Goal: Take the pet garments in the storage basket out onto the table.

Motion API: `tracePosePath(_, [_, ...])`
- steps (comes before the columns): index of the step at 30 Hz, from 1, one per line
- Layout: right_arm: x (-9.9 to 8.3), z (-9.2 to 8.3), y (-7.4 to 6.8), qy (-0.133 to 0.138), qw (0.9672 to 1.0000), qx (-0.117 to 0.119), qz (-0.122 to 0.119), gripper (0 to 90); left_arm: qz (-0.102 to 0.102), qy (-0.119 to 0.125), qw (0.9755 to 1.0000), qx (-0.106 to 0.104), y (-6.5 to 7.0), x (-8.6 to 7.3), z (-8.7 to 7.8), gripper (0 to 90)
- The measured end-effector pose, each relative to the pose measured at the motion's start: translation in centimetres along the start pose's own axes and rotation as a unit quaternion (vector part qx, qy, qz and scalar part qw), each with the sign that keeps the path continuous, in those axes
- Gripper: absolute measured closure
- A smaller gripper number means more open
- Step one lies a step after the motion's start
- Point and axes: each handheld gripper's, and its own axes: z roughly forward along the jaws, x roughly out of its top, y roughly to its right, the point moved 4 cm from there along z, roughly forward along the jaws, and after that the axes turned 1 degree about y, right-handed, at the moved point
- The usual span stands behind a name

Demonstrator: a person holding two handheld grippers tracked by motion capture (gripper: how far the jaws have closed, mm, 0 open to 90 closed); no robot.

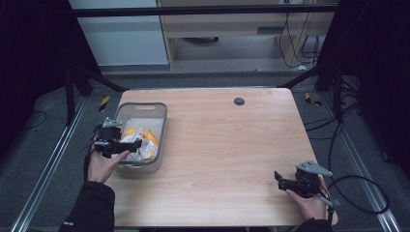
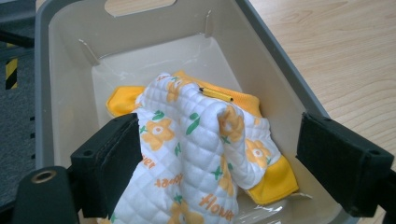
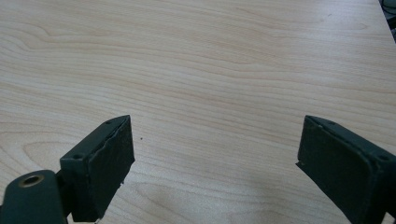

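A grey plastic basket [image 1: 143,105] stands on the left part of the wooden table [image 1: 227,140]. In it lies a crumpled white quilted cloth [image 1: 144,141] with orange flowers and orange trim. My left gripper [image 1: 129,145] hangs over the basket's near left side. In the left gripper view the cloth [image 2: 196,140] bulges up between the wide-apart jaws of the left gripper [image 2: 219,163] inside the basket [image 2: 275,60]; it is open. My right gripper [image 1: 280,180] is at the table's front right, open over bare wood in the right gripper view [image 3: 215,163].
A small black round plug [image 1: 239,101] sits in the tabletop near the far edge. Cables [image 1: 360,193] lie on the floor to the right of the table. Black frame legs [image 1: 104,79] stand at the far corners.
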Motion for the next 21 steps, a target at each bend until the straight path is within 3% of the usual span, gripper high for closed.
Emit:
tracePosePath(17, [0.0,0.1,0.1,-0.001,1.0000,-0.001,-0.002,10.7,0.008,-0.035,0.9993,0.011,-0.5,0.6,1.5,14.6])
tracePosePath(21, [-0.1,0.1,0.1,-0.002,1.0000,0.000,-0.002,10.7,0.002,-0.043,0.9990,0.009,-0.5,0.6,2.0,15.3])
